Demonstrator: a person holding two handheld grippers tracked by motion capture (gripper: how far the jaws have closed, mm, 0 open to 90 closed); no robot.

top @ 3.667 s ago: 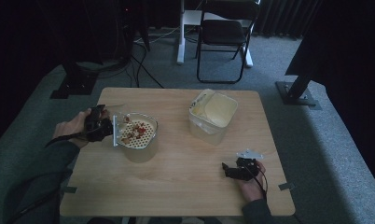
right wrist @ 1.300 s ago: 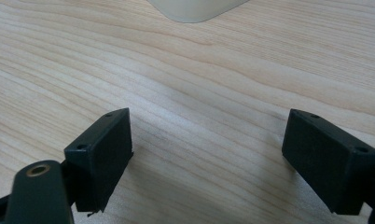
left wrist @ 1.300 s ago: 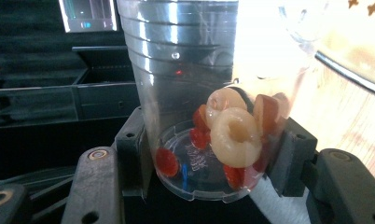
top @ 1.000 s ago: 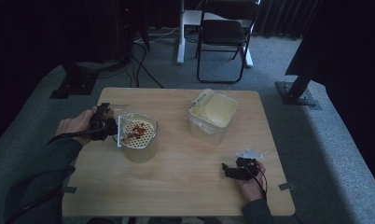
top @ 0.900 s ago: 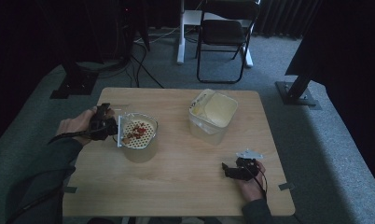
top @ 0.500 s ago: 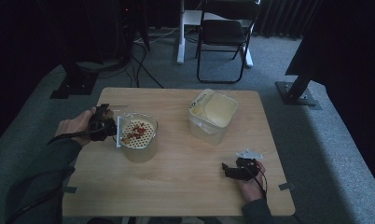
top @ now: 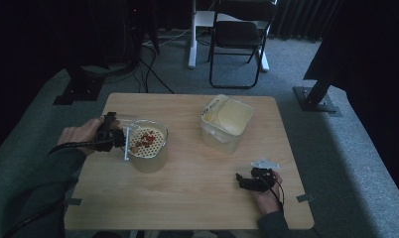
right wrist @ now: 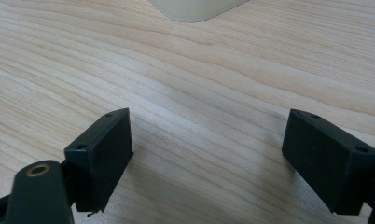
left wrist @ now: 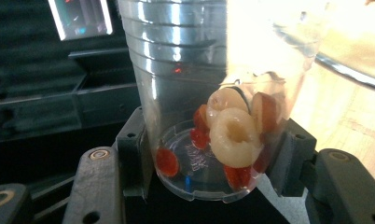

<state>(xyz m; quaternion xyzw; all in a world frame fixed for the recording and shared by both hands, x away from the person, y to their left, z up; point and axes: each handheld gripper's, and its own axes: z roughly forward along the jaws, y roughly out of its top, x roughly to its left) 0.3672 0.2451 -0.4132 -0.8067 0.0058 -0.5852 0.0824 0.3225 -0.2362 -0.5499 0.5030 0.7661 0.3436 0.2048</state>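
On the left side of the wooden table (top: 187,198), the left gripper (top: 119,139) holds a clear plastic cup (top: 129,130). Its two black jaws squeeze the cup near its bottom, one on each side. The cup is tipped on its side over a white strainer (top: 147,141) full of little holes. The strainer sits in a clear bowl (top: 150,161).

In the left gripper view, the cup (left wrist: 209,93) is very close. At its bottom lie round pale slices with a hole in the middle (left wrist: 235,135) and small red berries (left wrist: 167,161). The jaws touch the cup wall on the left and on the right. The left gripper (left wrist: 209,158) is clamped on the cup.

More red bits (top: 145,140) already lie in the strainer, near the cup's mouth.

Past the middle of the table stands a pale tub (top: 227,124). It is well apart from the strainer.

On the right side, near the front edge, a hand (top: 267,196) holds the right gripper (top: 244,182) low over the table. It points to the left. In the right gripper view its jaws stand far apart, with only the wooden table (right wrist: 199,84) between them. The right gripper (right wrist: 199,163) is holding no thing. The bottom of the pale tub (right wrist: 195,9) shows at the top of that view
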